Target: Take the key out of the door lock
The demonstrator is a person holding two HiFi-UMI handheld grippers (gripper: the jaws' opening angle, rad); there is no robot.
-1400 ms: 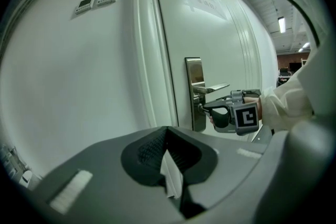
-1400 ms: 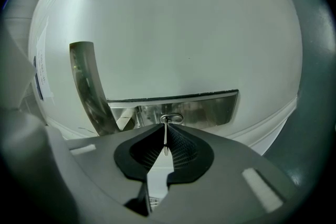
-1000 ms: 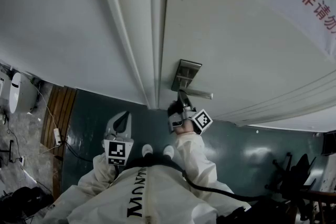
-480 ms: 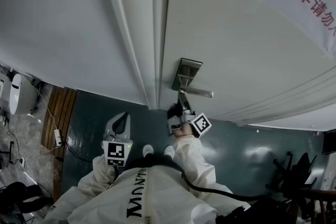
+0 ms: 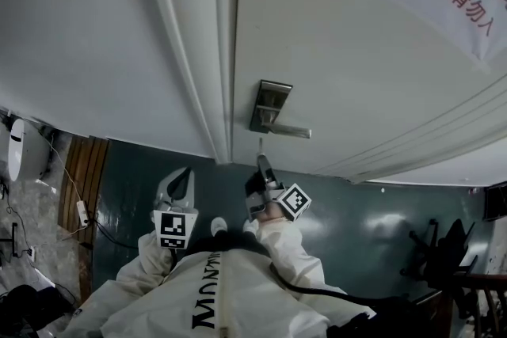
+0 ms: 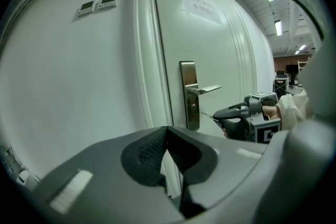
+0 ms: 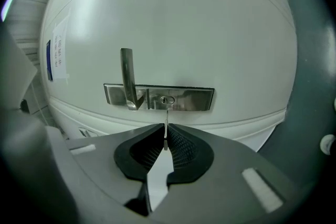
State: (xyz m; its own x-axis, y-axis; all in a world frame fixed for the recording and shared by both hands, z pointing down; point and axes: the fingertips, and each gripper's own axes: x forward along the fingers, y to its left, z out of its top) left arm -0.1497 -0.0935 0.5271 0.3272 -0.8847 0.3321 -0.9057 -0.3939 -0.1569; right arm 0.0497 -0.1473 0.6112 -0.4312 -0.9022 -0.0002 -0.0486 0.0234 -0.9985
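While the right claw (image 7: 165,136) pinches it, the slim silver key (image 7: 166,119) stands edge-on.

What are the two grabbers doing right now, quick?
Left gripper: closed, holding nothing.
Right gripper: closed on the key.

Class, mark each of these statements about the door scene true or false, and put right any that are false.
1. The right tongs grip the key. True.
2. The key sits inside the keyhole. False: it is outside the lock, its tip pointing at the keyhole.
3. The left tongs hold the door handle. False: they are shut on nothing, away from the door.
4. On the lock plate, the handle is above the keyhole. True.
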